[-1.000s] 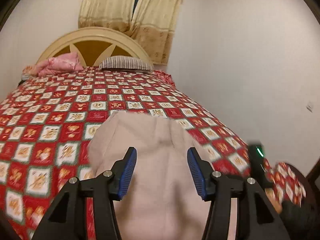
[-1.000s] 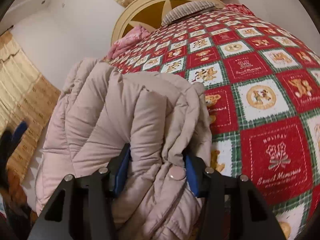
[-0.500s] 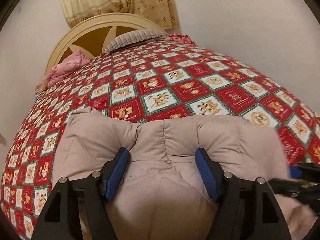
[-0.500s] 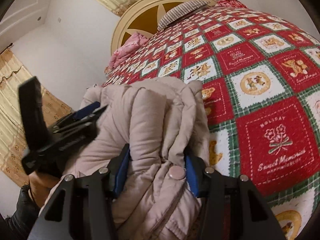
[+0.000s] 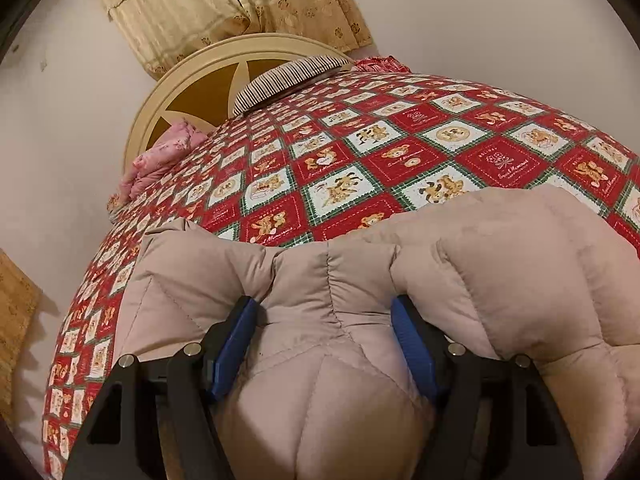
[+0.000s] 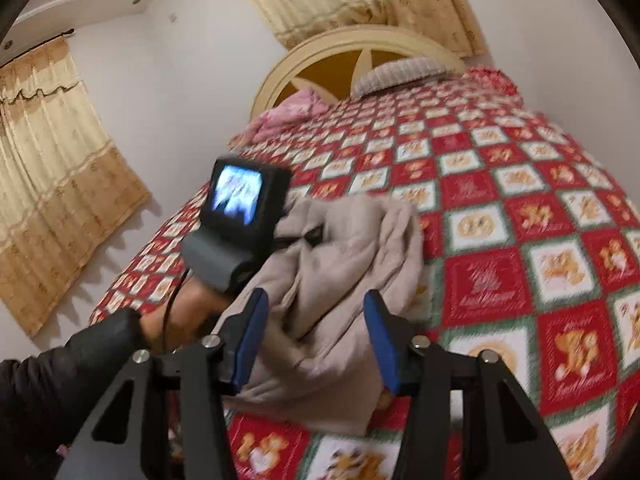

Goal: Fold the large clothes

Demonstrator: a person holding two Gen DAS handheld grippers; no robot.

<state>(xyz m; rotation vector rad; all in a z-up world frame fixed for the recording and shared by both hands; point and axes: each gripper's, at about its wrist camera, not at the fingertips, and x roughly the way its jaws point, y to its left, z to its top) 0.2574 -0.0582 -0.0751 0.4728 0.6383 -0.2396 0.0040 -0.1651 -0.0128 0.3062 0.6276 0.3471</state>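
Observation:
A beige quilted puffer jacket lies bunched on the near part of the bed with the red patchwork quilt. My left gripper has its blue pads pressed into a puffy fold of the jacket from both sides. In the right wrist view the jacket lies folded in a heap on the quilt. My right gripper hangs above its near edge, jaws apart and empty. The left gripper's body and screen and the hand holding it sit at the jacket's left side.
A cream round headboard, a striped pillow and a pink bundle are at the far end of the bed. Curtains hang on the left wall. White walls close in on the bed's left and right.
My right gripper has let go of the jacket and pulled back above it. My left gripper has sunk its jaws around a fold of the jacket.

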